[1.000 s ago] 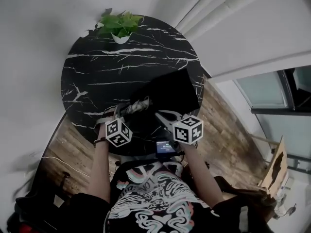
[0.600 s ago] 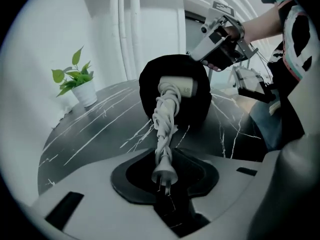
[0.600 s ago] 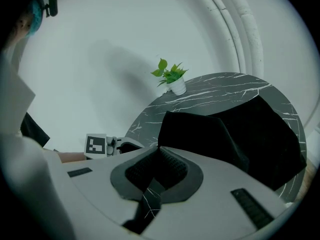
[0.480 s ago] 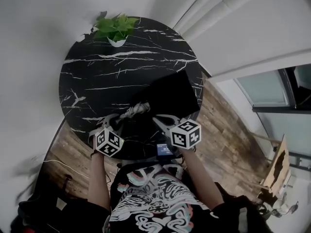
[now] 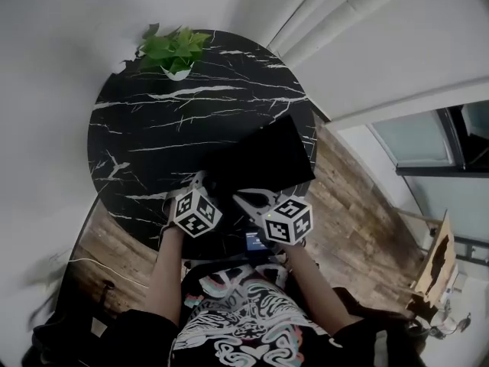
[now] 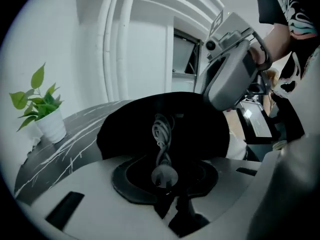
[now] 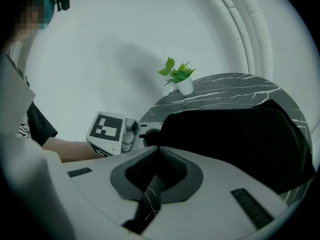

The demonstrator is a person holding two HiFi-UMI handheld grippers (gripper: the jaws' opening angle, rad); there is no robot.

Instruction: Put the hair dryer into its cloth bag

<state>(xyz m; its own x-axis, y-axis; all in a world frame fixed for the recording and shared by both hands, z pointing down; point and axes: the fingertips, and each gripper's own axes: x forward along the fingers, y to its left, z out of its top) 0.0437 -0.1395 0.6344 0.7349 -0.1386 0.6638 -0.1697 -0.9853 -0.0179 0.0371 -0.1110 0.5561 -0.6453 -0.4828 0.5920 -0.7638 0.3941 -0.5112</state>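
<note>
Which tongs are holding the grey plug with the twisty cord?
The left tongs: their jaws have just closed on the grey plug. The right tongs are pinched on the black cloth bag instead.

This is looking like a room in a home: a round black marble-patterned table (image 5: pixel 153 128) is standing on wood-plank flooring (image 5: pixel 348 205) against plain white walls (image 5: pixel 53 67), a small potted plant (image 5: pixel 170 48) is sitting at the tabletop's far edge, and a dark-framed window (image 5: pixel 435 140) is showing at the right.
</note>
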